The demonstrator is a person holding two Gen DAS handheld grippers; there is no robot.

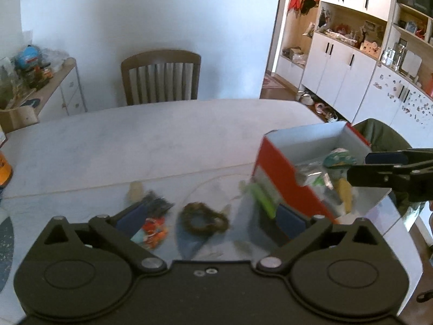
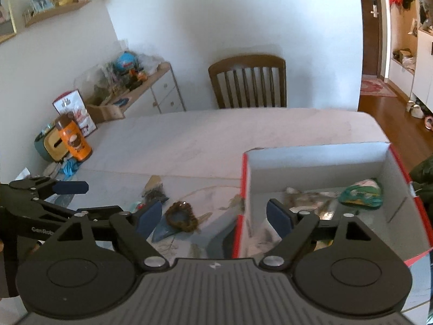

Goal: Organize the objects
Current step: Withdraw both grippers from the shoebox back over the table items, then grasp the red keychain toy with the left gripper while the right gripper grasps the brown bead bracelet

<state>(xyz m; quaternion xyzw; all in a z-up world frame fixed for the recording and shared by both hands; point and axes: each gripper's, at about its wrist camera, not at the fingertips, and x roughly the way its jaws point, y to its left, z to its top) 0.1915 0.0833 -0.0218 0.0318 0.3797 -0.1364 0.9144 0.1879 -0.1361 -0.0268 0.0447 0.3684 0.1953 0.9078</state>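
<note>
- Left gripper (image 1: 213, 214): fingers spread, nothing held.
- Right gripper (image 2: 215, 214): fingers spread, nothing held, astride box wall.
- One box (image 2: 319, 154) on table (image 2: 216, 132).
- One scrunchie (image 2: 181, 216) lying left of box.

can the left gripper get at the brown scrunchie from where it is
Probably yes. The left gripper is open and empty, and the brown scrunchie lies flat on the table right between its fingers, with nothing on top; the red box stands off to the right.
</note>
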